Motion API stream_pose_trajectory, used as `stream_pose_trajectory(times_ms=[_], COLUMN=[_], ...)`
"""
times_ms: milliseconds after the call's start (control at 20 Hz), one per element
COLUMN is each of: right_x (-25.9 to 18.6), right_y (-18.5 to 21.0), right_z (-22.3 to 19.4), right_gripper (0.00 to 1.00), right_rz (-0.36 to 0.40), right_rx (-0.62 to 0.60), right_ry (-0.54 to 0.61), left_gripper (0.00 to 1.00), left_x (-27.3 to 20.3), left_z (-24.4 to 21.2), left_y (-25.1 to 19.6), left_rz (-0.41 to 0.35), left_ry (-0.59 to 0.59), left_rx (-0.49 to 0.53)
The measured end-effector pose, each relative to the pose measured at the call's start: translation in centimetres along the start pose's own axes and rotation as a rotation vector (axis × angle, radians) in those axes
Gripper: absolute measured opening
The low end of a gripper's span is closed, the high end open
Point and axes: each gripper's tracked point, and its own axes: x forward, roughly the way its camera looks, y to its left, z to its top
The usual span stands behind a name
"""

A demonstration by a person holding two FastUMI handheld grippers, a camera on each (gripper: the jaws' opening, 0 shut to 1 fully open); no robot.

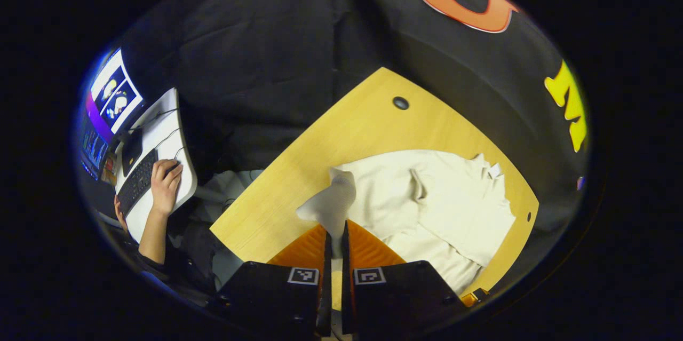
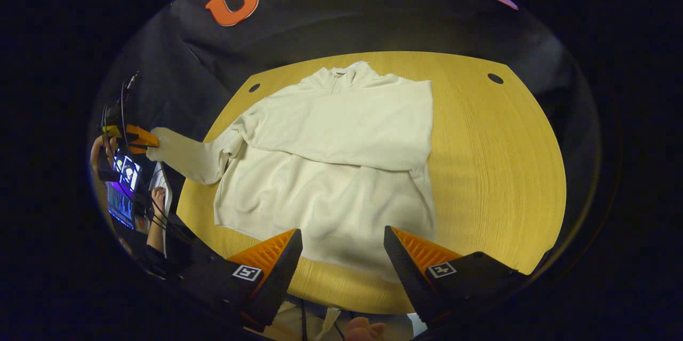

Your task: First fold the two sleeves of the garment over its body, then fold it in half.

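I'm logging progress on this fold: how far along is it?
One sleeve already lies folded across the body of the cream garment. In hand: the left gripper is shut on the other sleeve, lifted off the wooden table. The right gripper hangs open over the hem. Left: laying that sleeve over the body, then folding in half.

Booth's wrapped in creased black cloth wall [image 1: 267,53]. In the middle sits a light yellow wooden table with rounded corners [image 2: 496,159], with small dark round holes [image 2: 495,78] near its far corners. Off its left edge there's a white side desk [image 1: 168,133] with a black keyboard [image 1: 137,181] and lit monitors [image 1: 114,90].
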Motion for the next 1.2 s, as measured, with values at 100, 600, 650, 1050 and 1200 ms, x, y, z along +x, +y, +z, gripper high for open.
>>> stream_pose_trajectory(times_ms=[100, 600, 650, 1050, 1200], right_x=[-0.3, -2.9, -3.2, -3.8, -3.6], right_y=[-1.5, -9.4, -10.1, -13.9, -14.3], right_z=[0.2, 0.8, 0.6, 0.6, 0.5], right_gripper=[0.96, 0.96, 0.96, 0.92, 0.96], right_rz=[-0.012, -0.084, -0.091, -0.165, -0.177], right_rx=[0.013, 0.158, 0.171, 0.238, 0.230], right_ry=[-0.012, -0.065, -0.069, -0.114, -0.117], left_gripper=[0.10, 0.10, 0.10, 0.10, 0.12], left_x=[-0.3, 1.3, 1.9, 6.9, 8.6], left_z=[0.7, -2.9, -3.9, -10.3, -12.0], left_y=[-4.2, -29.0, -31.2, -42.4, -45.1], left_rz=[-0.034, -0.227, -0.247, -0.298, -0.308], left_ry=[-0.010, 0.039, 0.055, 0.169, 0.210], left_rx=[0.054, 0.353, 0.377, 0.464, 0.483])
